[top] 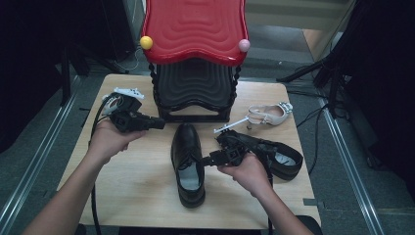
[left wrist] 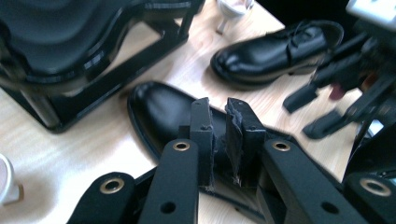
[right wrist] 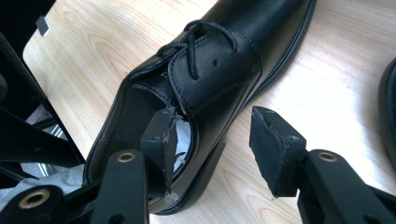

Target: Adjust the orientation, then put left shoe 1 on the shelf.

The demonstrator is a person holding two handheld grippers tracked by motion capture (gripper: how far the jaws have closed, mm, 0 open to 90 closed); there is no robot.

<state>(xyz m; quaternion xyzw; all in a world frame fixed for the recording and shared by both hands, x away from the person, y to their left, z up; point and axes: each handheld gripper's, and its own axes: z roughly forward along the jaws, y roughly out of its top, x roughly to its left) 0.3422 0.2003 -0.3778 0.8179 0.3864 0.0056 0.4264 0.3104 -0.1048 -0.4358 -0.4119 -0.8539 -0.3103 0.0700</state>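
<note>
Obscured items: second black leather lace-up shoe (top: 286, 159), largely hidden behind right hand (top: 249, 171); right gripper (left wrist: 322, 109), motion-blurred in left gripper view; black ribbed plastic stool (left wrist: 60, 51), cropped by frame edge.

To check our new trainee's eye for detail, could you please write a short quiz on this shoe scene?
1. How many black leather lace-up shoes lie on the pale wooden table?
2. True or false: the left hand-held gripper grips a shoe.
3. The right hand-held gripper's jaws are: A shut on a toe cap; B open, astride a shoe's side wall; C shut, empty.
Key: 1 two; 2 false; 3 B.
</note>
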